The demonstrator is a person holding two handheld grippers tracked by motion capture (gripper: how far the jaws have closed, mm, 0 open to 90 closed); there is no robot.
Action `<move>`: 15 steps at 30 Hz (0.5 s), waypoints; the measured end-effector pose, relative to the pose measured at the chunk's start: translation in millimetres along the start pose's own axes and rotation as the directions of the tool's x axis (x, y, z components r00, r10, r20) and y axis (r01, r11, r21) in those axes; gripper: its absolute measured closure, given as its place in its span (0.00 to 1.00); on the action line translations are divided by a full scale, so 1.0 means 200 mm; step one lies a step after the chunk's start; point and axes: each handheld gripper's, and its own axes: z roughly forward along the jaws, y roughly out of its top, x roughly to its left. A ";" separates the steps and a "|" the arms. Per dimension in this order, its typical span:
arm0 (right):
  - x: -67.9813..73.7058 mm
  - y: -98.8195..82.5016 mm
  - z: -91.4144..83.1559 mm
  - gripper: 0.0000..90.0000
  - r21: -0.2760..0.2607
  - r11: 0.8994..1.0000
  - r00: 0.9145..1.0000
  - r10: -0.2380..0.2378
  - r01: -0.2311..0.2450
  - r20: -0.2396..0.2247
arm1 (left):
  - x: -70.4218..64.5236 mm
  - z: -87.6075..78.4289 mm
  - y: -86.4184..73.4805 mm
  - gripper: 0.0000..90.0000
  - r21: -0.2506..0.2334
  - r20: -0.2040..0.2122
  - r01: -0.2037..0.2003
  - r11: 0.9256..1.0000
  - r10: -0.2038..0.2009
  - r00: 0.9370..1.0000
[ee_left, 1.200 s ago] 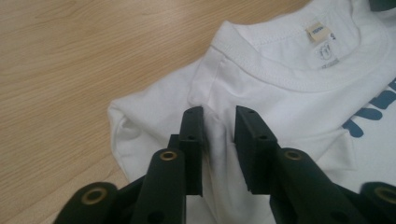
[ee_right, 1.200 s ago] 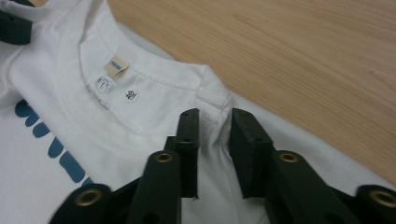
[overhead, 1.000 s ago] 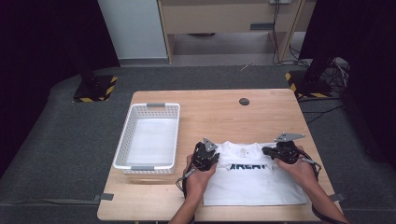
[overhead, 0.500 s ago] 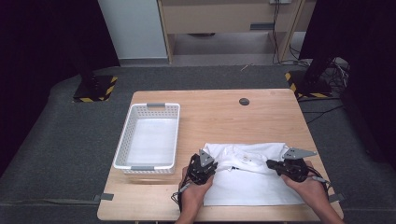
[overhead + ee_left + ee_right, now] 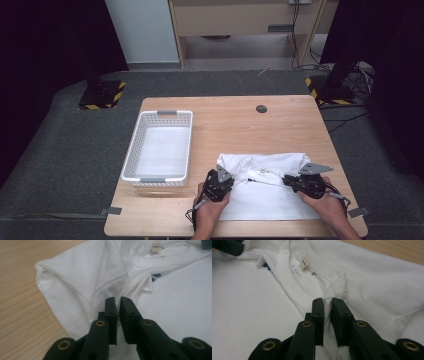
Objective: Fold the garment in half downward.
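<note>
A white T-shirt (image 5: 270, 200) lies folded near the table's front edge, its neck label (image 5: 261, 172) facing up. My left gripper (image 5: 233, 180) sits at the shirt's left side. Its jaws have drawn closer and pinch a ridge of cloth (image 5: 118, 300). My right gripper (image 5: 285, 179) rests at the right of the collar. Its jaws have just been opening, and a fold of the collar (image 5: 338, 287) still lies loose in the gap (image 5: 327, 300). A scrap of blue print (image 5: 156, 276) peeks out under the folded layer.
An empty white slotted basket (image 5: 165, 114) stands on the left half of the wooden table (image 5: 240, 125). A small dark round disc (image 5: 261, 108) lies near the far edge. Black stands with yellow striped bases flank the table on the grey floor.
Both grippers drew the shirt's upper part towards the near edge, folding it over and covering the dark print. Since half a second ago the hands have hardly shifted.
</note>
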 end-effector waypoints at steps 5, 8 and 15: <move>0.00 0.00 0.00 0.88 0.001 1.000 1.000 -0.011 0.011 -0.001 | -0.02 0.00 0.04 0.61 -0.001 -0.029 0.012 1.000 -0.012 1.000; 0.00 0.00 0.00 0.88 0.001 1.000 1.000 -0.024 0.024 0.000 | -0.02 -0.02 0.07 0.54 -0.020 -0.028 0.020 1.000 -0.021 0.999; 0.01 -0.01 0.00 0.88 -0.009 1.000 1.000 -0.027 0.027 0.011 | -0.03 -0.05 0.20 0.49 -0.073 0.006 0.032 0.997 -0.031 0.999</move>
